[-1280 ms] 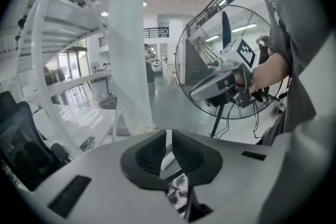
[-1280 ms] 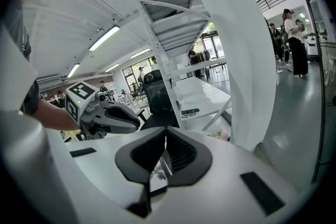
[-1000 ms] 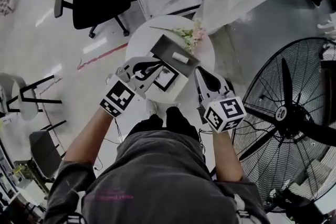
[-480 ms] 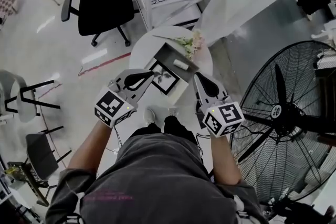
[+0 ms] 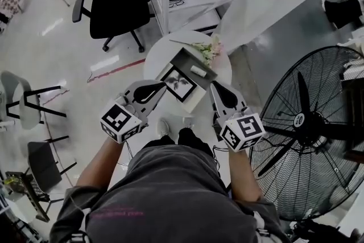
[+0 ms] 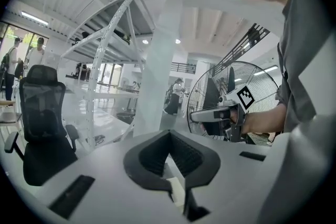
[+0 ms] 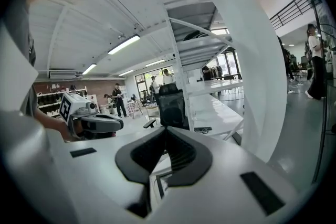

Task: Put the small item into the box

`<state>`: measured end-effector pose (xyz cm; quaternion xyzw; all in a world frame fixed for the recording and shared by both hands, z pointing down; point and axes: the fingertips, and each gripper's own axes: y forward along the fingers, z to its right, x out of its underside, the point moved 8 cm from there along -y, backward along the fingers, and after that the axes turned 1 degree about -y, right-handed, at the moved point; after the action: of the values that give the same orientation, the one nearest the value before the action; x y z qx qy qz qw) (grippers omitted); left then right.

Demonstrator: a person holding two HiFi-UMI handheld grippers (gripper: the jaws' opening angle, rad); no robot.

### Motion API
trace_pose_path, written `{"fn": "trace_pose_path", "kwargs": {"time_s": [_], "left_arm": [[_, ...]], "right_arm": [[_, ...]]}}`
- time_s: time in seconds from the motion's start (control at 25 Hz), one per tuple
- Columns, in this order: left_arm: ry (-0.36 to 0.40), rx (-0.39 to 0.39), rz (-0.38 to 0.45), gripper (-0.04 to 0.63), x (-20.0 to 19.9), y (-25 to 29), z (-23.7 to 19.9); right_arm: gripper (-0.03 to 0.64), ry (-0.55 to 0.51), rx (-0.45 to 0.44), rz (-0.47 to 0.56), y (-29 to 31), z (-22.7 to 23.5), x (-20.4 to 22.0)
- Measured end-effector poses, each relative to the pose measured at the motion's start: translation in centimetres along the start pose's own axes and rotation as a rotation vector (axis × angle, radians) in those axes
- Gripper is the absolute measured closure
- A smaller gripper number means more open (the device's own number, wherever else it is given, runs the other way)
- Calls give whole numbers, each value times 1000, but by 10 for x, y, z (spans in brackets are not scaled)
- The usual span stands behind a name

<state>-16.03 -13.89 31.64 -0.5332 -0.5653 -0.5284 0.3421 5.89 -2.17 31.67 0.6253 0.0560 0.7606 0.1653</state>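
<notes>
while the head view is looking down: the small item (image 5: 198,70) is lying inside the open box (image 5: 183,56) on the round table (image 5: 152,60); the left gripper (image 5: 165,83) and right gripper (image 5: 214,84) are hovering on the box's near side.
left gripper view: its jaws are pressing together, gripping nothing.
right gripper view: its jaws are meeting at the tips, carrying nothing.

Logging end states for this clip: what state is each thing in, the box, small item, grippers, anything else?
Box: open, on the round table.
Small item: lying inside the box.
Framed picture: flat on the table, next to the box.
Left gripper: jaws shut, empty.
Right gripper: jaws shut, empty.
Fan: blades unblurred, seemingly off.
</notes>
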Motion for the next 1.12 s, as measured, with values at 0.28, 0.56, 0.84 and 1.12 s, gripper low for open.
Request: {"fn": "trace_pose_path", "kwargs": {"time_s": [0.28,0.56,0.84,1.12], "left_arm": [[-7,3,8,581,2,-4,7],[3,3,-2,581,2,-3,11],[13,4,3,581,-2,-1,15],[17,6,1,581,-2,3,16]], "right_arm": [[595,-31,-22,3,-4,-8,0],[595,-32,-40,-3,-5,-11,3],[595,-35,-43,-2,-8,-10,3],[595,-32,-44,-8,-9,-7,5]]}}
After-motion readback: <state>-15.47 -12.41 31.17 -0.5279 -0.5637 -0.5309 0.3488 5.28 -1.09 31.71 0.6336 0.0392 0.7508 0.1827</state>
